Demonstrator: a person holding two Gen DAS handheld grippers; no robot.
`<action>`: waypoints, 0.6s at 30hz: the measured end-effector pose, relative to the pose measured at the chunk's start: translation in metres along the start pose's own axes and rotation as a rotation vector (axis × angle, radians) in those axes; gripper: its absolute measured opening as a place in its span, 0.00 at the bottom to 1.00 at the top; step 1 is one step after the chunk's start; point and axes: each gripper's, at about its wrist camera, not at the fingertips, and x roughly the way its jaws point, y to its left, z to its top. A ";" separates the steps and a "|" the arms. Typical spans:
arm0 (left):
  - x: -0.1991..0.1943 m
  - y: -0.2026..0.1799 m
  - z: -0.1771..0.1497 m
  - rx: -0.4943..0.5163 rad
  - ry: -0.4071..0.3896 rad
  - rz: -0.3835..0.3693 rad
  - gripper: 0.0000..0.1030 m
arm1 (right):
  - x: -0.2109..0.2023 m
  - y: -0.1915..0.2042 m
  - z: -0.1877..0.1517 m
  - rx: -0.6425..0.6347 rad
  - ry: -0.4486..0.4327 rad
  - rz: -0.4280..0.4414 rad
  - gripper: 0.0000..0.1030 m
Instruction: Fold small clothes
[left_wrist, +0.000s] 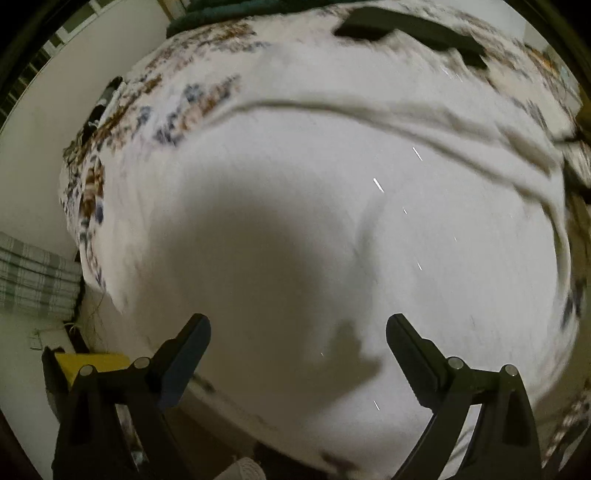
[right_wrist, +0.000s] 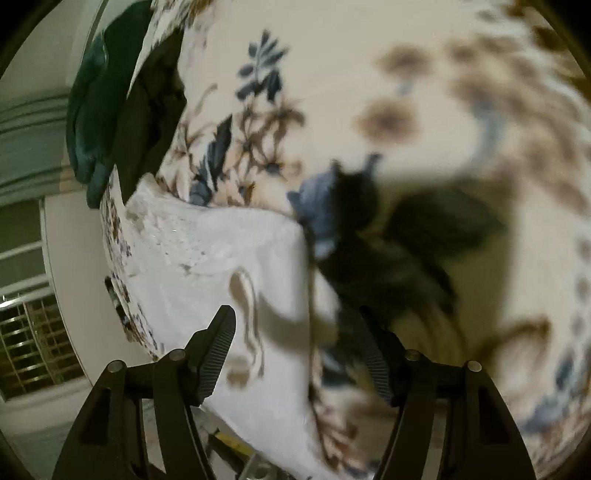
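A white garment (left_wrist: 295, 192) lies spread over a floral bedsheet (left_wrist: 177, 92), with a long fold ridge across its far part. My left gripper (left_wrist: 298, 321) hangs above it, pointing steeply down; its jaws stand wide open with nothing between them, and its shadow falls on the cloth. In the right wrist view the same white garment (right_wrist: 229, 251) lies at the left, and its edge runs down between the fingers. My right gripper (right_wrist: 295, 314) is open just over that edge and grips nothing. Its dark shadow falls on the bedsheet (right_wrist: 369, 55). Both views are blurred.
A dark green cloth (right_wrist: 92, 110) and a black cloth (right_wrist: 147, 122) lie at the bed's far end; a black shape (left_wrist: 406, 26) shows there too. Beside the bed are checked fabric (left_wrist: 33, 273), a yellow object (left_wrist: 88, 363) and a barred window (right_wrist: 33, 332).
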 end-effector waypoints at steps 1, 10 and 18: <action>-0.002 -0.012 -0.012 0.018 0.008 -0.004 0.94 | 0.005 0.000 0.002 -0.008 0.004 -0.001 0.66; -0.019 -0.067 -0.066 0.112 0.041 -0.058 0.94 | -0.025 0.027 0.014 -0.157 -0.123 -0.152 0.07; -0.025 -0.098 -0.090 0.157 0.056 -0.093 0.94 | -0.007 0.030 0.017 -0.196 0.073 -0.210 0.46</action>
